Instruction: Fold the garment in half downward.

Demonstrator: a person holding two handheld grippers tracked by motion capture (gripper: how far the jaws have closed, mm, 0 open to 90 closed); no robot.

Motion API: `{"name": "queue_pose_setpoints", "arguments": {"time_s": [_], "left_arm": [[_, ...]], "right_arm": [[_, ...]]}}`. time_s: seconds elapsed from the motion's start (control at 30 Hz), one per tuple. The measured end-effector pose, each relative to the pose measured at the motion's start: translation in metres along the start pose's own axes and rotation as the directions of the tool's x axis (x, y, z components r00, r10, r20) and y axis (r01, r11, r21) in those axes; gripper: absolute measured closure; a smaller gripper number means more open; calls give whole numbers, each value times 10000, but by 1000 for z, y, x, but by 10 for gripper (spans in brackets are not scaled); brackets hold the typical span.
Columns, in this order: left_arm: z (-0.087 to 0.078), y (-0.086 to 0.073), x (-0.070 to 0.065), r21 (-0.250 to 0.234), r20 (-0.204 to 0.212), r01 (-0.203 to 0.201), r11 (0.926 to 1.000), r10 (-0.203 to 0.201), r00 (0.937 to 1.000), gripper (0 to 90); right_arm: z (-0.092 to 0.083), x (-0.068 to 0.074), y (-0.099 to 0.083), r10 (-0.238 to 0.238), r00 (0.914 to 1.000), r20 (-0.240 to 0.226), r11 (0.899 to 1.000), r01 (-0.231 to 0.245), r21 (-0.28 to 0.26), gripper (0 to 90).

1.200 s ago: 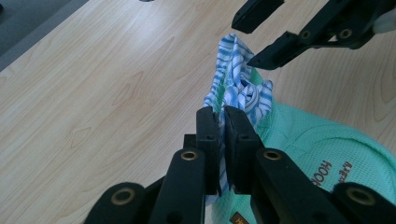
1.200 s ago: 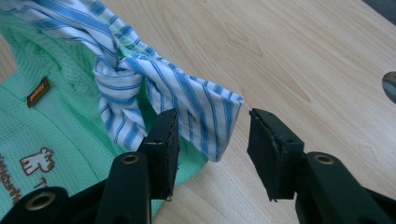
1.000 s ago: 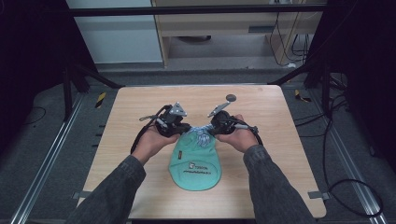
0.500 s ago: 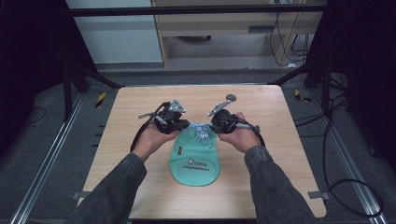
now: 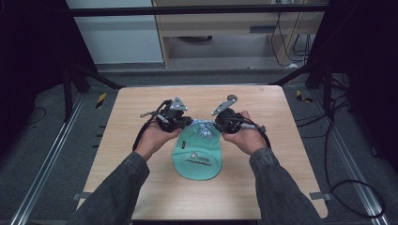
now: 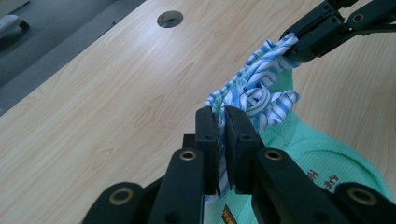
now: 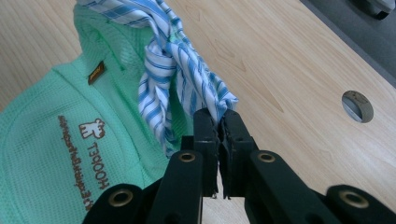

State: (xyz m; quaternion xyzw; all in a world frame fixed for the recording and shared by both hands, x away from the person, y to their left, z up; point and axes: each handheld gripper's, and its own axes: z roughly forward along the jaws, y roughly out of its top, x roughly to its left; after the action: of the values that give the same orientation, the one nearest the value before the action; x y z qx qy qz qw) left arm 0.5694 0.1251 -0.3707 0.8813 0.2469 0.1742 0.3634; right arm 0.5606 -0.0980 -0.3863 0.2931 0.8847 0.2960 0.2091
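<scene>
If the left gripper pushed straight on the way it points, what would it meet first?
The striped fabric it already pinches; beyond that bunch, probably the right gripper, clamped on the far end, though depth is hard to judge.

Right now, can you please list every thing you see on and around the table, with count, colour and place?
mesh bag: one, mint green, brown print, lying at the table's middle.
striped fabric: one, blue and white, bunched at the bag's far end, pinched at both sides.
table: one, light wood, round hole in the top.
cabinet: one, beige, behind the table.
left gripper: one, black, shut on the striped fabric.
right gripper: one, black, shut on the striped fabric.
</scene>
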Motion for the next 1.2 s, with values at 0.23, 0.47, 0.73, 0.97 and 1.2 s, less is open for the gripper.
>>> {"name": "queue_pose_setpoints", "arguments": {"time_s": [0.23, 0.47, 0.73, 0.97, 1.2], "left_arm": [[3, 2, 2, 18, -115, -70, 10000, 70, 9999, 846], [-1, -1, 3, -163, -126, -37, 9999, 35, 9999, 844], [0, -9, -2, -110, -160, -31, 9999, 30, 9999, 843], [3, 0, 3, -306, -190, 166, 9994, -172, 9997, 845], [7, 2, 8, -360, -135, 118, 9993, -123, 9998, 844]], "right_arm": [[3, 0, 2, -65, 10000, 46, 10000, 65, 37, 864], [0, 3, 8, -308, 9993, 193, 9995, 308, -13, 865], [-1, 16, 4, -564, 9980, 282, 9984, 563, 36, 865], [-3, 5, 9, -493, 9977, 457, 9987, 487, 131, 865], [-1, -6, 15, -419, 9977, 525, 9991, 416, 69, 865]]}}
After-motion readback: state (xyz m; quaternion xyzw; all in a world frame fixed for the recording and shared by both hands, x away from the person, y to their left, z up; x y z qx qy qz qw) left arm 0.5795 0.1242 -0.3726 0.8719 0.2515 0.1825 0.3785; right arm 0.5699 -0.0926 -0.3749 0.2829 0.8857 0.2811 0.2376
